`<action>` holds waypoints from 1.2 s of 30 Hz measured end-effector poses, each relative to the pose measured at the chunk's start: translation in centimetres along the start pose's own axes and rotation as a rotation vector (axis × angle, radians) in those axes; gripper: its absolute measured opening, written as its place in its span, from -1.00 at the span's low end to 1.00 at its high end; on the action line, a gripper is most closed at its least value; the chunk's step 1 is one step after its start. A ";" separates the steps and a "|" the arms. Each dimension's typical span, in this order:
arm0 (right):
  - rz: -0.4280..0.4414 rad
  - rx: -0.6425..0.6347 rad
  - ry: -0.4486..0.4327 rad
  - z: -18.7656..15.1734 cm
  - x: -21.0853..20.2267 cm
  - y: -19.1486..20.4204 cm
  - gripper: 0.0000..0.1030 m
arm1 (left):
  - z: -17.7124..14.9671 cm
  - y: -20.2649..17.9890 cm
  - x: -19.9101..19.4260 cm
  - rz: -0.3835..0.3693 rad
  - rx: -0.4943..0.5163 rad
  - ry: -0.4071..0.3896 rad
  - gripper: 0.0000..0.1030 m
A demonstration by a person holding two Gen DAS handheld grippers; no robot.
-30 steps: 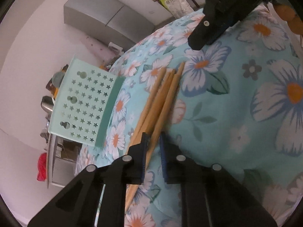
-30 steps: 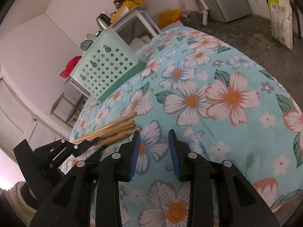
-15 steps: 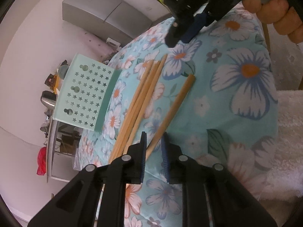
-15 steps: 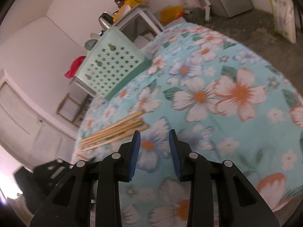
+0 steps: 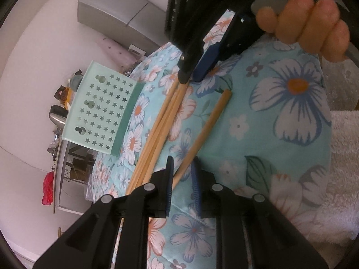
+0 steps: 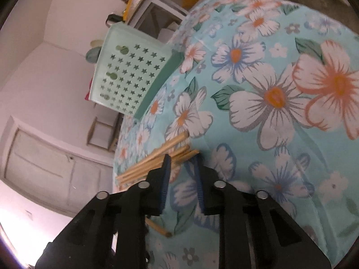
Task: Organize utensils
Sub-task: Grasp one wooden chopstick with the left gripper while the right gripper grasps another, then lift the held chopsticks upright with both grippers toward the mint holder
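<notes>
Barely begun: chopsticks point(image 5: 157, 132) loose ahead of closing right gripper point(image 6: 180, 163); left gripper point(image 5: 181, 168) grasping single chopstick point(image 5: 202, 134); basket point(image 5: 101, 107) unfilled.

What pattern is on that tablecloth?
The tablecloth is light blue with large white and orange flowers, clearest in the right wrist view.

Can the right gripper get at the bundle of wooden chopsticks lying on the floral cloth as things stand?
Probably yes. The right gripper is already at the far end of the bundle of wooden chopsticks, its jaws closing there, with nothing in the way. The single separate chopstick lies apart, its near end between the left gripper's jaws.
</notes>
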State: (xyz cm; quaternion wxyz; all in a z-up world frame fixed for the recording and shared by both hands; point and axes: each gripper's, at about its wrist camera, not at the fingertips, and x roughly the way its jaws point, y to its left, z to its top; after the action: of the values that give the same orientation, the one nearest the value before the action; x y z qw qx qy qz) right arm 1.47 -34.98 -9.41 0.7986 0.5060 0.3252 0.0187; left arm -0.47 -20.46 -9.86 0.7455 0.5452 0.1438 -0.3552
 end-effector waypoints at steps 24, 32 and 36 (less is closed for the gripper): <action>0.166 0.292 -0.029 -0.1 -3.1 -3.2 -0.88 | 0.6 1.3 0.5 -0.039 -0.077 0.009 -0.67; 0.150 0.203 -0.146 0.1 -8.0 0.2 -0.94 | 0.6 4.4 -1.8 -0.046 -0.217 -0.041 -0.71; 0.121 0.061 -0.219 1.1 -10.3 4.6 -0.94 | 0.3 7.6 -4.2 -0.013 -0.353 -0.089 -0.75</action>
State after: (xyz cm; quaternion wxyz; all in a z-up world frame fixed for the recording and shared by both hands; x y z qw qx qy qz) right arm -4.64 -37.29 -0.17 0.8112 0.5476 0.2052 0.0014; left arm 1.70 -18.04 -1.81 0.8330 0.3887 0.1743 -0.3531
